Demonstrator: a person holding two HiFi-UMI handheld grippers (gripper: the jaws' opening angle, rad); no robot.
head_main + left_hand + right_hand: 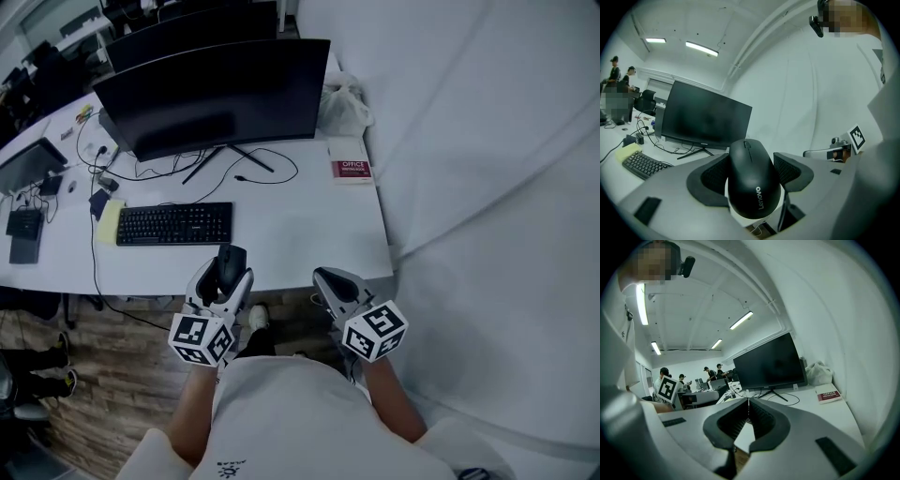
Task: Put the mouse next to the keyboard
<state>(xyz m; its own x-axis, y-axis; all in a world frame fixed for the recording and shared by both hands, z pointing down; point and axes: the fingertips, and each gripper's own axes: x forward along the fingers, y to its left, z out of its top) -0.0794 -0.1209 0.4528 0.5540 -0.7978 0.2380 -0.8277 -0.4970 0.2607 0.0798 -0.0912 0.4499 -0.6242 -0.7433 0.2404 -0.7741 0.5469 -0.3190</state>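
1. The white desk [309, 234] has bare surface to the right of the keyboard [174, 224]. That looks like the best place to land.
2. The left gripper [228, 270], at the desk's near edge, is clenched on the mouse's sides. It should move forward and come down level.
3. The right gripper [330, 283] is closed on nothing and is best kept aside.
4. The mouse [752, 180] should rest flat on the desk, just beside the keyboard, before the jaws release it.
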